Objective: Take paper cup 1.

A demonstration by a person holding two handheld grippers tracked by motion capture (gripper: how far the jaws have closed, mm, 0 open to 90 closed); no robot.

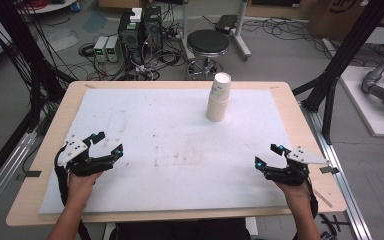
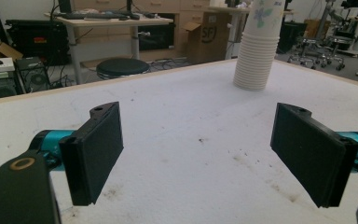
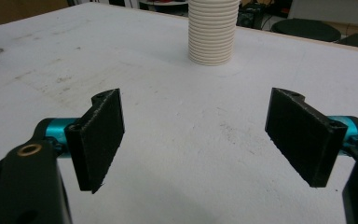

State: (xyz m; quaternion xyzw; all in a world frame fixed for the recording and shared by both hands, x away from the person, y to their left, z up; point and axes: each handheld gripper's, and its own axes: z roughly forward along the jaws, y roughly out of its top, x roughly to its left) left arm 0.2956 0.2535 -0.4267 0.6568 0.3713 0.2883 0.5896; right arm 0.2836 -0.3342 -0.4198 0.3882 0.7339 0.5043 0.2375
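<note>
Here the cup stack (image 1: 218, 102) stands well beyond both grippers' open, empty jaws.

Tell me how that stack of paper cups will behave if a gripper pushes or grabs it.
The stack of paper cups stands tall on a narrow base and leans a little, so a push near its top would probably tip it. Being thin paper, it is likely light and may crush under a hard squeeze. Lifting the top cup might leave the others behind.

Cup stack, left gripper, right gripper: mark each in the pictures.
cup stack (image 1: 218, 102), high view, side of the stack.
left gripper (image 1: 106, 144), high view, midway between its fingertips.
right gripper (image 1: 267, 155), high view, midway between its fingertips.
</note>
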